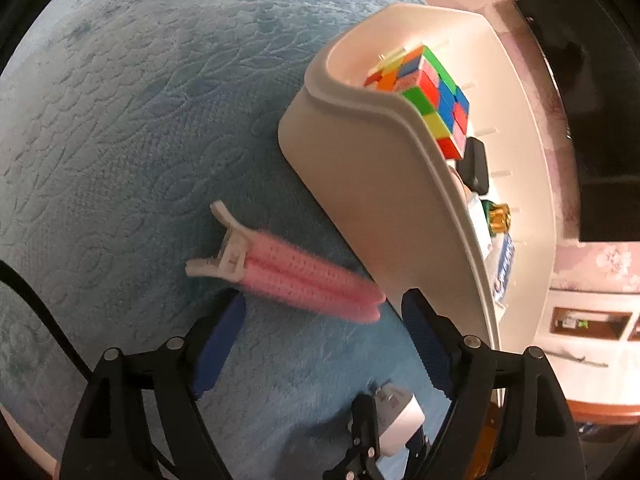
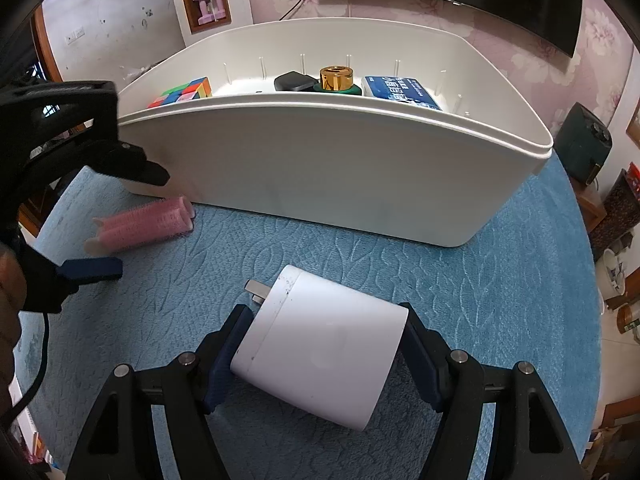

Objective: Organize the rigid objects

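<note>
On the left, the pink hair-roller clip [image 1: 296, 276] lies on the blue mat [image 1: 132, 128] before the left tongs [image 1: 320, 344], spread empty; the white bin [image 2: 336, 168] holds a cube [image 2: 182, 92] and more; rightward, the right tongs [image 2: 324, 356] clamp the white charger [image 2: 320, 344], unbinned.

The left gripper [image 1: 322, 316] gapes above a pink hair roller clip [image 1: 296, 276] lying beside the white bin [image 1: 376, 184].

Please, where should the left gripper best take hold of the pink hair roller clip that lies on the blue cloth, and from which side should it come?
Probably the pink hair roller clip is best gripped across its padded middle, from above. It lies flat on the blue cloth, its tip by the white bin, so that side is blocked. The open left gripper already straddles it.
</note>
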The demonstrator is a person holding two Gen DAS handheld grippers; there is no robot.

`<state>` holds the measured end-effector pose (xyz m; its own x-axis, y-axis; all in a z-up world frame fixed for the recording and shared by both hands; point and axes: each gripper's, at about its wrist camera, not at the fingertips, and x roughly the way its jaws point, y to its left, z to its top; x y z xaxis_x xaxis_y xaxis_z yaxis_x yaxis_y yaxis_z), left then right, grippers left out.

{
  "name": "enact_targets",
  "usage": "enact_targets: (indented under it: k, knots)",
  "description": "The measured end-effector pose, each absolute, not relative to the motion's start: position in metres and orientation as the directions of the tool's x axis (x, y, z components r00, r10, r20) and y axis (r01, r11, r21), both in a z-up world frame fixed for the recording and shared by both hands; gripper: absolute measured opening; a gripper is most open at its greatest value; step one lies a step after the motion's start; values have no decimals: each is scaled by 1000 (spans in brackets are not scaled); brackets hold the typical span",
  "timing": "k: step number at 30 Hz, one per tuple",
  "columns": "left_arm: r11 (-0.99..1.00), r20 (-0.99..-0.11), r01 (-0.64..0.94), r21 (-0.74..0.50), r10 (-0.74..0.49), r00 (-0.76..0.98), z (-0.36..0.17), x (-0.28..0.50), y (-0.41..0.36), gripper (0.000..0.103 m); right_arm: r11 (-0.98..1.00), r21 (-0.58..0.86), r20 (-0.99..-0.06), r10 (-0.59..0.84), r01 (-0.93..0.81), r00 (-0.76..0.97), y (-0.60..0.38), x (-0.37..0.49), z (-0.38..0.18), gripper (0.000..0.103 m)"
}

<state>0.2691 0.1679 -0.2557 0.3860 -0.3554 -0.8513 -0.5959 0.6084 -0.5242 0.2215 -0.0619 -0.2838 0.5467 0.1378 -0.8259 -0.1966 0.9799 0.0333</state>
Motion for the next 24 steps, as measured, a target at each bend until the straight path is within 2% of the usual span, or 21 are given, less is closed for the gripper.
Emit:
enact_targets:
  k: [12, 16, 18, 22, 24]
  knots:
    - [687, -934, -636, -352, -216, 284, -249, 306, 122, 81, 979, 38, -826, 142, -199, 545, -61, 222, -284, 73]
    - [660, -935, -666, -348, -197, 294, -249, 305, 118, 78, 979, 44, -826, 148, -200, 544, -62, 223, -284, 73]
    - [647, -937, -682, -341, -176, 301, -247, 301, 120, 68, 979, 46, -825, 151, -201, 545, -63, 222, -284, 73]
    - [633, -927, -683, -364, -174, 333, -247, 278, 130, 62, 979, 53, -827, 155, -198, 541, -64, 222, -283, 73]
    - [612, -919, -691, -385, -190, 345, -247, 272, 136, 55, 979, 59, -827, 158, -197, 539, -64, 222, -283, 73]
